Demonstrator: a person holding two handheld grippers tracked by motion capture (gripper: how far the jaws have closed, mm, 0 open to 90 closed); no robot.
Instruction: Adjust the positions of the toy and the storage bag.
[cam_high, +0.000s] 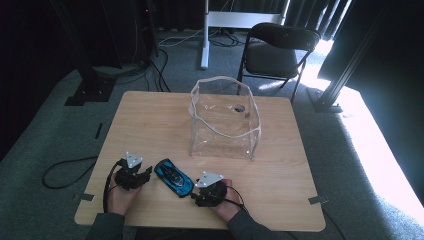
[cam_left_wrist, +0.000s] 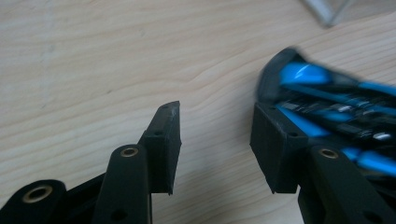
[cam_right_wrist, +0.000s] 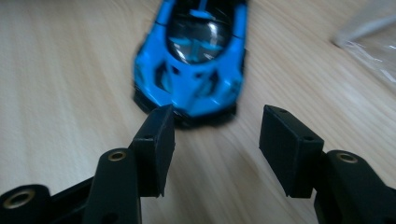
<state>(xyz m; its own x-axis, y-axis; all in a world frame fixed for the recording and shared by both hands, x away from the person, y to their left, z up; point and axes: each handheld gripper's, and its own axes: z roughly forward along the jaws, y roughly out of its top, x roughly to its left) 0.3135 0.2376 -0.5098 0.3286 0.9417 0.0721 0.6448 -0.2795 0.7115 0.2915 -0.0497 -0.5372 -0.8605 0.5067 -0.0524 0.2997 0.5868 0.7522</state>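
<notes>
Blue toy sports car looks rigid, light; we'd pinch its flanks. Beside it, left gripper and right gripper gape empty.

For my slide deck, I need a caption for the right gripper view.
Open right gripper faces a blue toy sports car on the wooden table.

No readable text, labels, brand marks or nos. anywhere. Blue toy car has no legible badge or plate; it's blurred in both gripper views & too small in the high view. Clear plastic container shows no print or sticker. Wooden table is bare grain, no markings. Black jaws w/ brass rivets carry no lettering. Grey plates on top of the grippers are blank.
</notes>
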